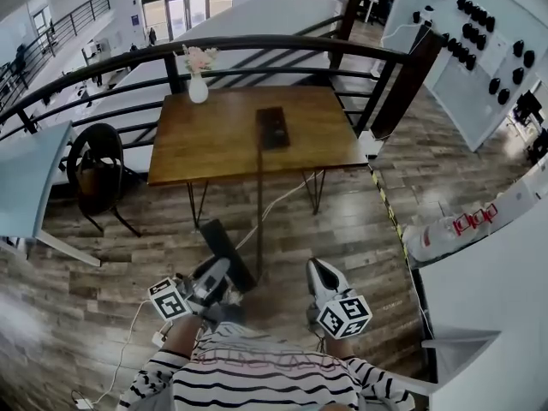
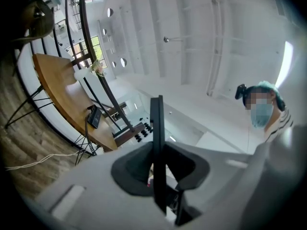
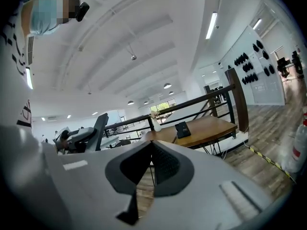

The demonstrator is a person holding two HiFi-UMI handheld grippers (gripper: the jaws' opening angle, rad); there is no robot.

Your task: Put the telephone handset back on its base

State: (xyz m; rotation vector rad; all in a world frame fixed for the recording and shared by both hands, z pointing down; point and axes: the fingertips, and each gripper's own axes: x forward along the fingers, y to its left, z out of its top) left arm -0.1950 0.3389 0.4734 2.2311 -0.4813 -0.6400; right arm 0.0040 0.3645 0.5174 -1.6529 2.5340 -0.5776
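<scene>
left tool clamps the black handset, well away from the counter
right tool closed on nothing; bring the handset over the base, cord slack, lower it flat

The black handset is held edge-on between the pads of the left gripper, near the floor. The dark rectangular base is laid flat on the wooden surface, well apart.
</scene>
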